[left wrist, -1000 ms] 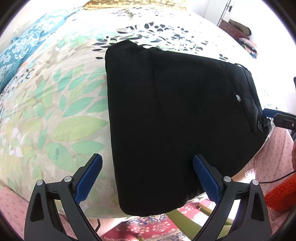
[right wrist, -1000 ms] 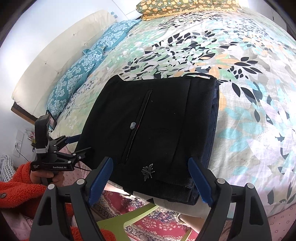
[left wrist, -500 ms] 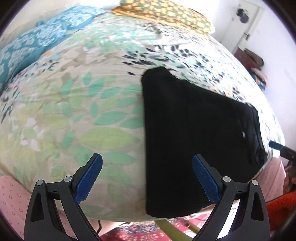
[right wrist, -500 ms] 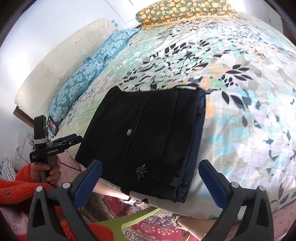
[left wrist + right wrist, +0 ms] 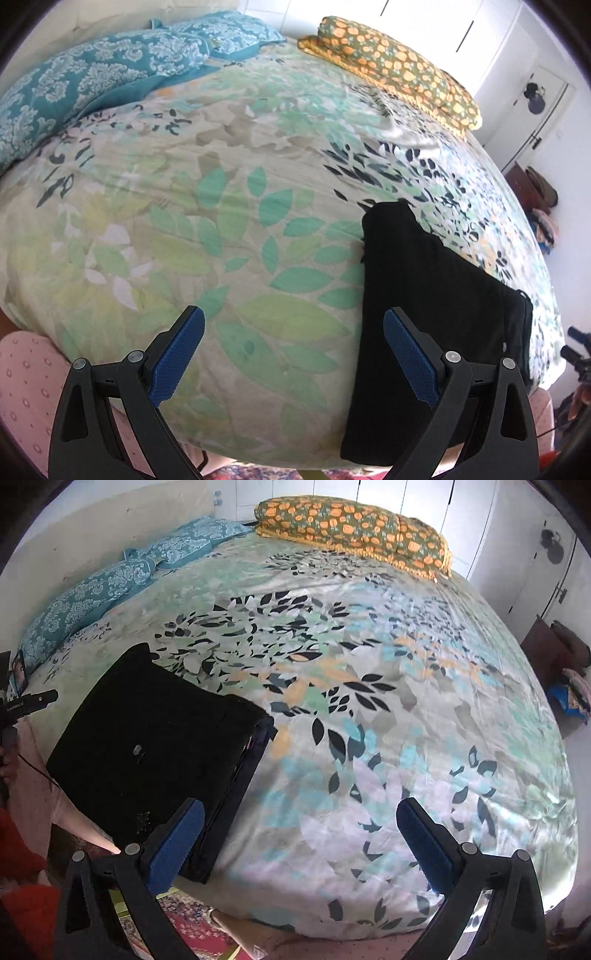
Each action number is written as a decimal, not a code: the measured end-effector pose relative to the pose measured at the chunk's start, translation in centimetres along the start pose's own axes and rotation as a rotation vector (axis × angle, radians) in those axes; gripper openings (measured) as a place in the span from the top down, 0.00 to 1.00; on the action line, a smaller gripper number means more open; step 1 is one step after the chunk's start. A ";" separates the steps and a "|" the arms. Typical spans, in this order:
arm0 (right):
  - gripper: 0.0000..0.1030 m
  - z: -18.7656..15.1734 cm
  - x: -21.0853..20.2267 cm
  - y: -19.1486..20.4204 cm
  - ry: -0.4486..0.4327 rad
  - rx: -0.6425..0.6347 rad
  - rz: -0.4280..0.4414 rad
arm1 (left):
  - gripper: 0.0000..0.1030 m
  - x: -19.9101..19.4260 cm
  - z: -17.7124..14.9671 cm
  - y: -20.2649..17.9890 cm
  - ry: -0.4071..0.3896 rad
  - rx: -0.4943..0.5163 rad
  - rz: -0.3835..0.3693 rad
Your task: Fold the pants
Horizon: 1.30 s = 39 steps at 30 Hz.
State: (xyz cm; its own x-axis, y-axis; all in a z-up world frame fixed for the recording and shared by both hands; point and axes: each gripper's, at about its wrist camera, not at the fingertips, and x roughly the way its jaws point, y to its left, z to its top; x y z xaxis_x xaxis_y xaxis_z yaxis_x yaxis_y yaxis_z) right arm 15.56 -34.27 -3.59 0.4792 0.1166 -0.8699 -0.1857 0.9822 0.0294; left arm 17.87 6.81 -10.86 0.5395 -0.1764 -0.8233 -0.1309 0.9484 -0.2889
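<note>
pants (image 5: 436, 291) folded into a black rectangle at the near edge of our leaf-print bedspread (image 5: 229, 221) | our left gripper (image 5: 293, 354) spread wide, empty, above the bedspread | our right gripper (image 5: 301, 845) spread wide, empty, beside the pants

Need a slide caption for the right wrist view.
Folded black pants lie near the floral bedspread's edge; open right gripper holds nothing.
</note>
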 end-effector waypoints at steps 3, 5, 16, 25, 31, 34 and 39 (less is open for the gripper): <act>0.00 -0.6 1.7 -1.8 0.021 0.199 0.249 | 0.05 1.6 0.7 0.3 0.107 -0.010 -0.087; 0.00 -2.0 4.7 -2.3 0.086 0.335 0.445 | 0.05 3.0 1.0 -0.1 0.177 0.004 -0.143; 0.14 -4.1 12.5 -1.5 0.238 0.473 0.762 | 0.05 8.3 -0.1 -4.9 0.369 0.082 -0.289; 0.63 -2.4 11.1 0.0 0.170 0.418 0.817 | 0.76 5.5 0.4 -8.3 0.332 0.166 -0.343; 0.63 4.0 8.8 -0.7 0.093 0.301 0.769 | 0.77 4.6 4.7 -11.4 0.251 0.212 -0.349; 0.63 7.6 9.6 -1.7 0.064 0.299 0.711 | 0.77 6.1 7.8 -12.9 0.215 0.190 -0.345; 0.46 9.2 12.2 -3.3 0.095 0.329 0.463 | 0.56 9.6 9.8 -15.0 0.153 0.223 -0.129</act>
State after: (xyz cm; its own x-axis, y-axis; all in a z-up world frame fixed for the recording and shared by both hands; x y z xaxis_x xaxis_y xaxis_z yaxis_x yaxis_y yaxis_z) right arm 29.93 -34.72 -9.77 0.3292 0.5466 -0.7699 -0.0736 0.8278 0.5562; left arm 33.16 -6.53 -9.68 0.4056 -0.3205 -0.8560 0.1255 0.9472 -0.2952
